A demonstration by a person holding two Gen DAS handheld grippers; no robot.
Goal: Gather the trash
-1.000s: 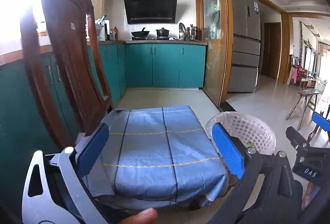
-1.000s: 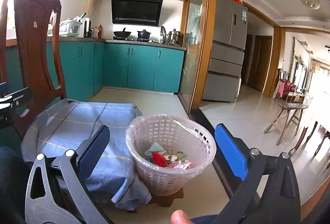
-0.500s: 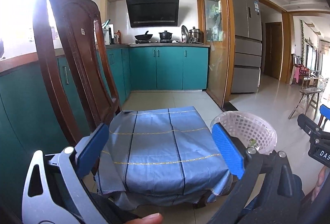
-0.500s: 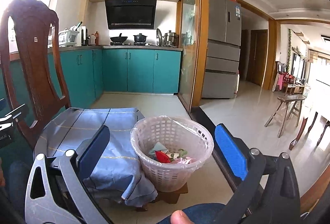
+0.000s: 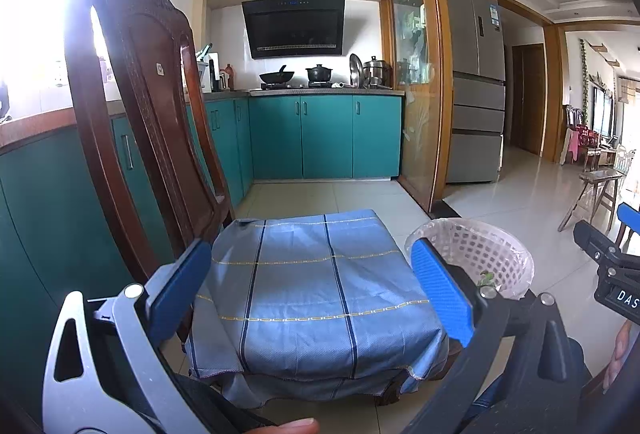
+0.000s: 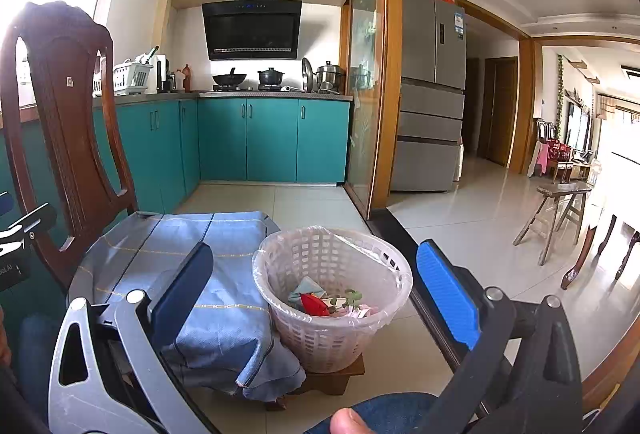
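Observation:
A white plastic mesh basket (image 6: 334, 298) lined with a clear bag stands on a small wooden stool, right of a chair seat covered with a blue striped cloth (image 5: 316, 290). Red, teal, pink and green trash (image 6: 320, 304) lies inside the basket. The basket's rim also shows in the left wrist view (image 5: 476, 254). My left gripper (image 5: 312, 286) is open and empty, held back from the cloth's near edge. My right gripper (image 6: 316, 290) is open and empty, framing the basket from a distance. I see no trash on the cloth.
A dark wooden chair back (image 5: 136, 122) rises at the left. Teal kitchen cabinets (image 5: 324, 136) line the far wall, with a grey fridge (image 6: 432, 94) beyond a glass door. A wooden stool (image 6: 560, 214) stands on the tiled floor at the right.
Both grippers have pulled back and tilted up a little, so the chair and basket sit lower and farther in both views. Both stay open and empty.

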